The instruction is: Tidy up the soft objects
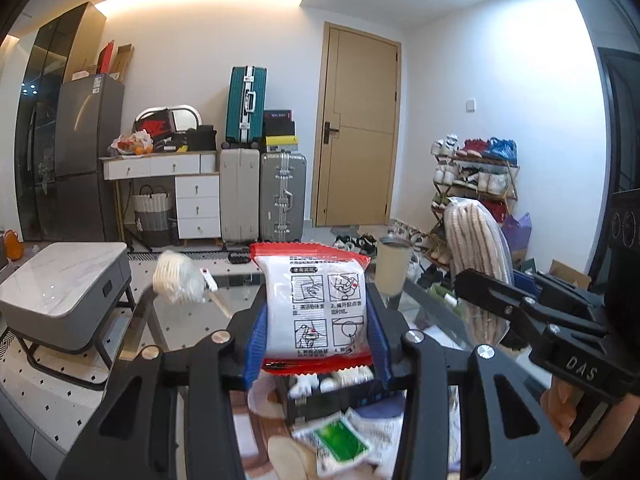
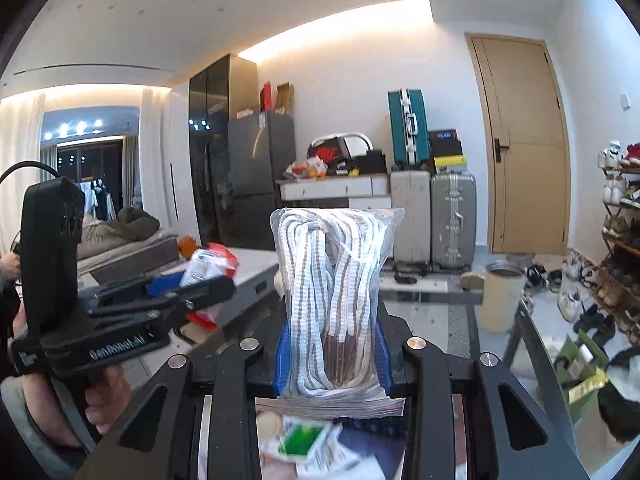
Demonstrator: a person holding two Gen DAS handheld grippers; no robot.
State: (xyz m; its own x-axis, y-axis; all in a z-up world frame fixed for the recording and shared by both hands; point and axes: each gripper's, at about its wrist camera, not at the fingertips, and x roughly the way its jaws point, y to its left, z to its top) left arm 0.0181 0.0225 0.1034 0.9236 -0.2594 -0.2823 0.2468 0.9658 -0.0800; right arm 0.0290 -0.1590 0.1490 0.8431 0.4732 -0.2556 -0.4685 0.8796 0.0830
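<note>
Grippers both loaded: left gripper (image 1: 318,312) pinches a red-edged white packet (image 1: 316,304) upright, right gripper (image 2: 330,332) clamps a clear bag of striped cord (image 2: 334,300), both held up above the glass table (image 1: 432,312).

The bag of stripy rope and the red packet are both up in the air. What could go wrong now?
1. The clear bag of striped rope stands tall above the right gripper, pinched only near its bottom, so it might flop over or slip out.
2. The red-edged packet in the left gripper is smooth plastic and could slide free.
3. Either one, if dropped, would probably land on the loose packets below and scatter them.
</note>
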